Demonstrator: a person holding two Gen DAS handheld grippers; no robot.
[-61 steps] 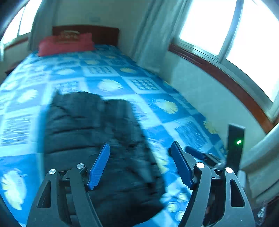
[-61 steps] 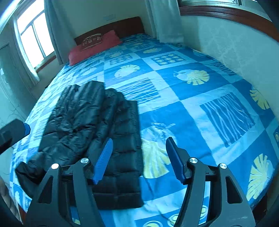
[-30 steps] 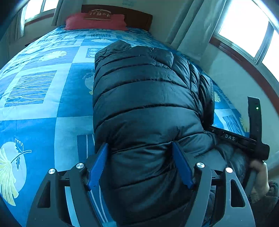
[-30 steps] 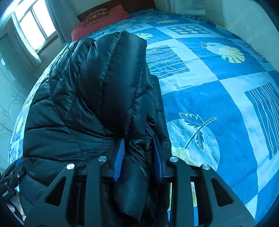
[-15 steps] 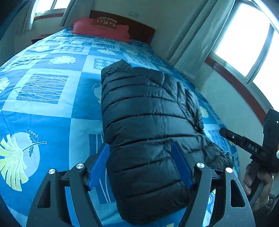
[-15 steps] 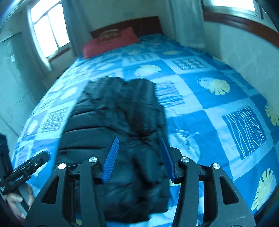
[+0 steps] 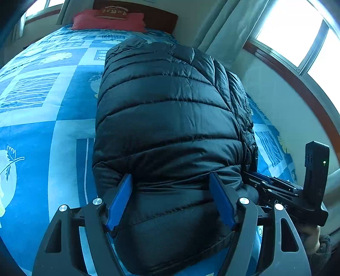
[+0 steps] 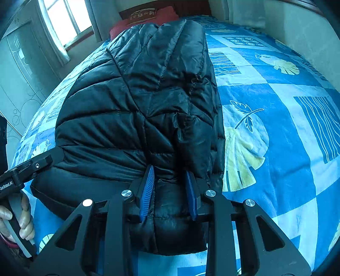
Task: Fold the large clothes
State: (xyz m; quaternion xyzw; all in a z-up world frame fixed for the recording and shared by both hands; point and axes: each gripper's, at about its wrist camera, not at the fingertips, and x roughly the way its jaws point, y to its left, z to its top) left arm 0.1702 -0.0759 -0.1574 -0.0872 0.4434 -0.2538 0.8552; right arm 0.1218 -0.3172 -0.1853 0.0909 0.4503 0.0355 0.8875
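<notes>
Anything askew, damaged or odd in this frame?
Nothing stands out. The black puffer jacket lies folded on the blue bedspread; the right tongs pinch its near edge, and the left tongs straddle it, open.

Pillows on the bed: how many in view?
1. A single red pillow lies at the head of the bed, against the dark wooden headboard. The black puffer jacket blocks part of the bed, so another could be hidden.

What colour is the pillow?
Red pillow, seen best from the left wrist.
</notes>
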